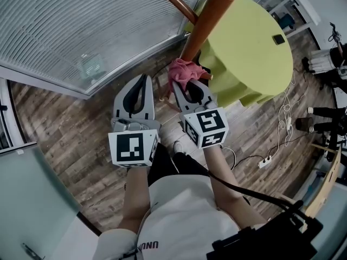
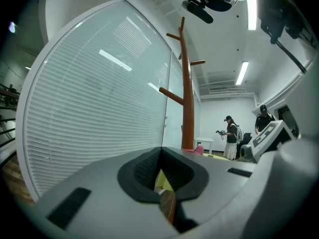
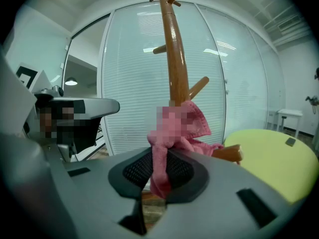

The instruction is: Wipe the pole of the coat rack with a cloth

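Head view: right gripper (image 1: 187, 88) is clamped on the cloth (image 1: 183, 69), low at the pole (image 1: 209, 20). Left gripper (image 1: 142, 81) has its 2 jaws together, empty. Most of the wiping probably remains.

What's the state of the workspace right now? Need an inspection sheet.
Surface: wood-plank floor; round yellow-green table beside the rack.
Job's things: coat rack pole upright; pink cloth bunched at its lower part.
Clutter: small dark object on the table.
Grippers: left gripper shut, nothing held, left of the pole; right gripper shut on the pink cloth.
Cables: white cable and power strip on the floor; black cable trailing back along the right forearm.
Surroundings: glass wall with blinds; dark equipment stands at right; two people far off in the left gripper view.
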A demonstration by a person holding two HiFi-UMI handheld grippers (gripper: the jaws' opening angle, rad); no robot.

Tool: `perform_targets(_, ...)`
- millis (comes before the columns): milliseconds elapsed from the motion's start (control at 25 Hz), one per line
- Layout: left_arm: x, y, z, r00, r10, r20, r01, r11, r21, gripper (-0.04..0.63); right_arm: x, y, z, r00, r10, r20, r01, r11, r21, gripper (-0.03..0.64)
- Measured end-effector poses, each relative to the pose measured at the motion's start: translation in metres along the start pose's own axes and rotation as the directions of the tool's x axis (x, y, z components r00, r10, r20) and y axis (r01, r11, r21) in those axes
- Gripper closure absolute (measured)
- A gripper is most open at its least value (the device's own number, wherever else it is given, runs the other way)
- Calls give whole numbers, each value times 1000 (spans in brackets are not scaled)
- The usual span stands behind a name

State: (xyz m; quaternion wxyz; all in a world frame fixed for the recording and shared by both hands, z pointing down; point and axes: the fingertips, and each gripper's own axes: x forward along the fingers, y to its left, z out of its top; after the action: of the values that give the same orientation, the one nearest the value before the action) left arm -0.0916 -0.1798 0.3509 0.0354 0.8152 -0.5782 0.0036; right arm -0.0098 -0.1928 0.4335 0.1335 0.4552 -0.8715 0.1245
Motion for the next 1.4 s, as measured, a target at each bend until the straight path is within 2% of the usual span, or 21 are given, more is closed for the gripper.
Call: perform_targets(1400, 10, 5, -12, 999, -6, -31, 5, 1000, -27, 582, 15, 7, -28, 995, 17, -100, -25, 997, -79, 545)
